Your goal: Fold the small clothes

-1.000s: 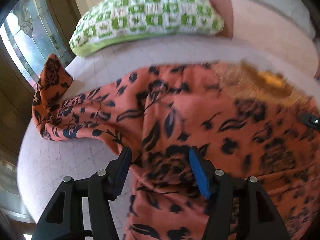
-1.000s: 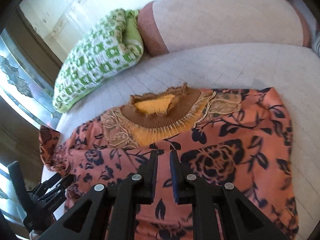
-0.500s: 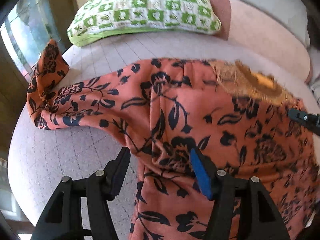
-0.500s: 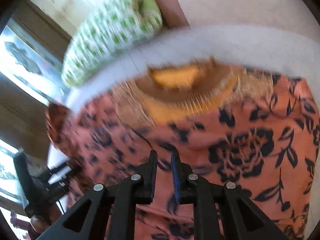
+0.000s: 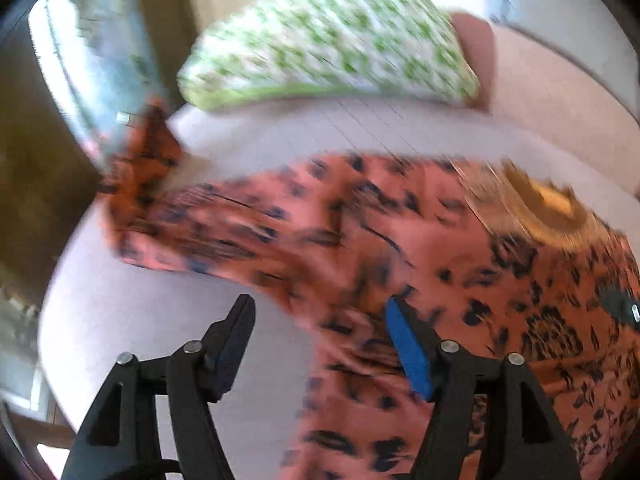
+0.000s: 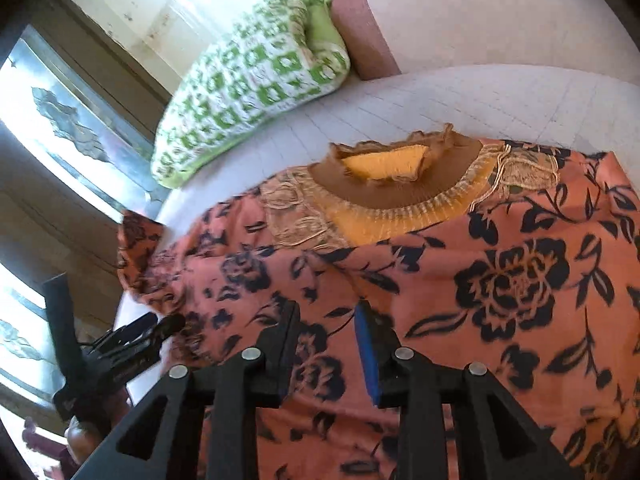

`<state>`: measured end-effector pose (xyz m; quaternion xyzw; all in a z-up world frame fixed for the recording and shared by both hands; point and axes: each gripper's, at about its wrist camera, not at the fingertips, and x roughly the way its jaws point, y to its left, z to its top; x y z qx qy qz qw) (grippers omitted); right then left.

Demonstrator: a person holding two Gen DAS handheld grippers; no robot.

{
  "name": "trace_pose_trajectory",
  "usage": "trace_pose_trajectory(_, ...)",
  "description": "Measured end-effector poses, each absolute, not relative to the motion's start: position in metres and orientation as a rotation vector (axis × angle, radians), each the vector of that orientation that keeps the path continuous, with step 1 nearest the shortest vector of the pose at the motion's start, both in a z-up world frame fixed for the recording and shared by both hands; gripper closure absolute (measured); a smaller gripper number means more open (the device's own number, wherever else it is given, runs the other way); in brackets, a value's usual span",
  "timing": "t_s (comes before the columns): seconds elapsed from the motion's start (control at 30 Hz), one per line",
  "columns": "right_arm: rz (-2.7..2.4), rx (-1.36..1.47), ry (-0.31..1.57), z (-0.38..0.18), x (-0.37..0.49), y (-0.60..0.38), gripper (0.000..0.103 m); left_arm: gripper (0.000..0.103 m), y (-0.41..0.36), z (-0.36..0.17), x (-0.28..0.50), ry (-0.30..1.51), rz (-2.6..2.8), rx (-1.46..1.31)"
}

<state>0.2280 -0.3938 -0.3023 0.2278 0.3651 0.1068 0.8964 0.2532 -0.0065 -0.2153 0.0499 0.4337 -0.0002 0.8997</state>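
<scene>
An orange dress with black flowers (image 6: 500, 280) and a yellow-brown knit collar (image 6: 384, 196) lies spread on the pale cushion (image 6: 460, 96). Its left sleeve (image 5: 148, 168) hangs over the cushion's left edge. My left gripper (image 5: 320, 320) hovers over the dress's lower left edge, jaws opening wide. Its blue-padded fingertip (image 5: 404, 344) is above the cloth, the other above bare cushion, and nothing is pinched. My right gripper (image 6: 328, 320) hovers over the middle of the dress, jaws opening, with cloth below them but not pressed. The left gripper (image 6: 132, 340) shows at the dress's left edge in the right wrist view.
A green-and-white checked pillow (image 6: 248, 80) rests at the back left against a pink bolster (image 6: 360, 28) and the pale backrest (image 6: 500, 12). A window (image 6: 60, 120) and a wooden frame stand beyond the cushion's left edge. Bare cushion (image 5: 140, 320) shows at the front left.
The right jaws, nearly shut before, have parted above the cloth. The left jaws have widened and shifted left and up, off the fold they straddled. The left view is now blurred.
</scene>
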Motion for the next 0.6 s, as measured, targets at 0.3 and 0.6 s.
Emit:
trace_pose_trajectory(0.3, 0.337, 0.554, 0.691, -0.285, 0.181, -0.387, 0.027, 0.018, 0.112, -0.167, 0.276, 0.803, 0.314, 0.066)
trace_pose_trajectory(0.6, 0.267, 0.483, 0.77, -0.304, 0.205, -0.382, 0.027, 0.018, 0.132, -0.154, 0.376, 0.914, 0.296, 0.211)
